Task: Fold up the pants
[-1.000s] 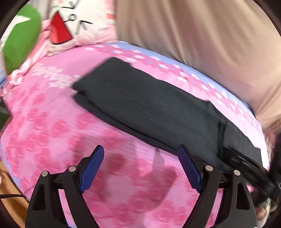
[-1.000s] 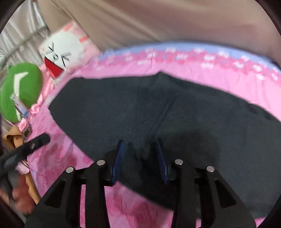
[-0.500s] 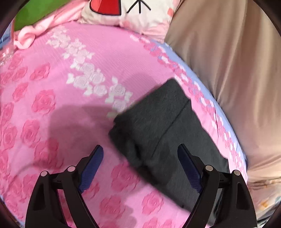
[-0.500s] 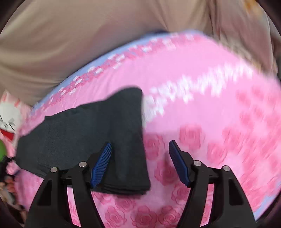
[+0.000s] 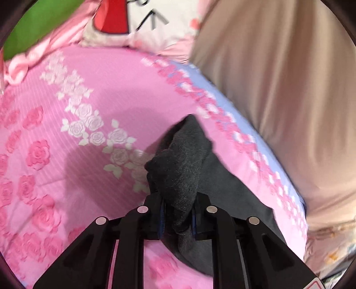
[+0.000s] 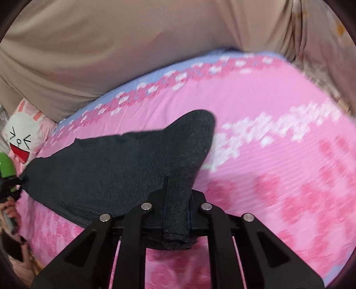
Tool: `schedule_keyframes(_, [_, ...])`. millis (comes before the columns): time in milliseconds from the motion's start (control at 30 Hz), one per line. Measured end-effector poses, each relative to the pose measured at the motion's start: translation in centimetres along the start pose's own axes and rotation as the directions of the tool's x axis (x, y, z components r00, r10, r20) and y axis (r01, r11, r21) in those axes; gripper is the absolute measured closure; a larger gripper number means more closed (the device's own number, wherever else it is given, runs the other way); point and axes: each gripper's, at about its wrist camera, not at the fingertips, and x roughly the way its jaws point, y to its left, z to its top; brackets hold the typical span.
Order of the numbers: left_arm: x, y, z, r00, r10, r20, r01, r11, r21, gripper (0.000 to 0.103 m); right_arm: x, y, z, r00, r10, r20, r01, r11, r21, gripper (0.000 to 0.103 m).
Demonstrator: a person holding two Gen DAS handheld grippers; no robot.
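Note:
Dark grey pants (image 6: 115,164) lie folded lengthwise across a pink rose-print bedspread (image 6: 278,155). In the right wrist view my right gripper (image 6: 176,213) has its jaws closing on one end of the pants, cloth bunched between the pads and its corner lifted. In the left wrist view my left gripper (image 5: 178,213) has its jaws closing on the other end of the pants (image 5: 184,169), which rises in a rumpled peak from the bedspread (image 5: 55,160). At the far left of the right wrist view the other gripper (image 6: 10,184) pinches the far end.
A beige curtain (image 6: 111,51) hangs along the bed's far side. A white cartoon-face pillow (image 5: 138,20) and a green cushion (image 5: 40,24) sit at the head of the bed. A lilac border (image 6: 138,84) marks the bedspread's far edge.
Both grippers moved outward along the pants to opposite ends, then went from wide open to clamped on the cloth. Each pinched end has lifted off the bedspread.

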Motion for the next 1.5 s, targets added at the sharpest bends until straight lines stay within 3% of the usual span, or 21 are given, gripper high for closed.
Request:
schedule_keyframes(67, [-1.6,-0.5,-0.9,1.0,-0.021,-0.001,0.021,1.0,0.014,0.089,-0.9,-1.6,0.3,1.0,0.029,-0.012,-0.029,1.0,0.013,0.093])
schedule_keyframes(167, [-0.8,-0.4,-1.8,0.998,-0.013,-0.053,0.015,0.999,0.038,0.089,-0.4,-3.2,-0.4,0.999,-0.026,-0.035,0.027,1.0,0.001,0.093])
schedule_keyframes(267, [1.9,1.0,-2.1,0.992,0.07,-0.103,-0.069,0.998,0.012,0.088,2.5,-3.6,-2.0,0.991,-0.054,-0.121,0.053,0.999,-0.005,0.088])
schedule_keyframes(300, [2.3,1.4,-2.0,0.991,0.067,-0.112,-0.067,0.998,-0.004,0.087,2.6,-3.5,-2.3,0.989,-0.084,-0.118,0.083,0.996,-0.016,0.084])
schedule_keyframes(400, [1.7,1.7,-1.7,0.991,0.047,-0.125,-0.049,0.999,-0.015,0.086,-1.1,-1.9,-2.0,0.99,-0.135,0.034,0.135,0.991,-0.013,0.066])
schedule_keyframes(500, [1.7,1.1,-1.9,0.989,0.079,-0.123,-0.077,0.997,0.019,0.084,-2.7,2.1,-1.3,0.996,0.023,0.089,-0.018,0.998,-0.059,0.051])
schedule_keyframes(567, [1.6,0.9,-2.4,0.989,0.101,-0.106,-0.099,0.995,0.031,0.083,-1.0,7.1,-1.9,0.985,0.17,0.002,-0.168,0.975,-0.147,0.042])
schedule_keyframes(633, [1.4,0.6,-2.6,0.989,0.115,-0.091,-0.112,0.993,0.037,0.082,1.9,11.4,-3.1,0.967,0.235,-0.096,-0.251,0.946,-0.206,0.042])
schedule_keyframes(700, [1.3,0.8,-2.6,0.989,0.114,-0.089,-0.112,0.993,0.034,0.082,4.9,15.0,-4.2,0.961,0.224,-0.163,-0.262,0.928,-0.266,0.042])
schedule_keyframes(767, [1.3,1.1,-2.5,0.99,0.099,-0.097,-0.097,0.995,0.019,0.081,7.3,16.8,-4.9,0.963,0.18,-0.201,-0.237,0.921,-0.308,0.042])
schedule_keyframes(833, [1.3,1.5,-2.3,0.991,0.078,-0.106,-0.078,0.997,0.007,0.08,8.0,18.0,-5.4,0.984,0.102,-0.146,-0.15,0.916,-0.372,0.043])
schedule_keyframes(900, [1.2,1.6,-2.3,0.992,0.07,-0.108,-0.069,0.998,0.015,0.08,8.4,18.9,-5.1,0.989,0.057,-0.138,-0.108,0.913,-0.394,0.069])
schedule_keyframes(933, [1.3,1.7,-2.3,0.992,0.068,-0.107,-0.066,0.998,0.023,0.079,8.4,18.5,-4.2,0.985,0.072,-0.159,-0.123,0.93,-0.346,0.083])
schedule_keyframes(967, [1.3,1.6,-2.3,0.992,0.068,-0.107,-0.066,0.997,0.028,0.079,8.3,18.2,-3.4,0.981,0.098,-0.17,-0.146,0.943,-0.298,0.085])
schedule_keyframes(1033, [1.3,1.6,-2.4,0.993,0.061,-0.105,-0.057,0.998,0.033,0.079,7.2,17.8,-2.0,0.973,0.184,-0.14,-0.212,0.95,-0.228,0.086])
schedule_keyframes(1133, [1.3,1.7,-2.4,0.993,0.05,-0.105,-0.047,0.998,0.031,0.079,6.6,20.7,-1.5,0.951,0.27,-0.148,-0.301,0.919,-0.254,0.085])
schedule_keyframes(1233, [1.3,1.8,-2.4,0.993,0.044,-0.105,-0.041,0.999,0.028,0.079,10.9,23.5,-3.7,0.945,0.208,-0.254,-0.287,0.9,-0.329,0.078])
schedule_keyframes(1300, [1.2,1.9,-2.3,0.993,0.042,-0.108,-0.04,0.999,0.024,0.078,10.1,23.6,-4.1,0.953,0.232,-0.196,-0.288,0.897,-0.335,0.067])
schedule_keyframes(1367, [1.1,2.0,-2.3,0.993,0.041,-0.113,-0.04,0.999,0.019,0.078,7.7,22.5,-3.8,0.945,0.28,-0.168,-0.32,0.894,-0.314,0.062])
schedule_keyframes(1433, [1.1,2.0,-2.3,0.993,0.04,-0.114,-0.039,0.999,0.014,0.077,5.0,21.0,-3.3,0.964,0.249,-0.09,-0.264,0.902,-0.342,0.053])
schedule_keyframes(1500, [1.2,1.9,-2.3,0.993,0.049,-0.111,-0.049,0.999,-0.001,0.073,3.2,19.5,-3.0,0.98,0.195,-0.029,-0.193,0.913,-0.36,0.036])
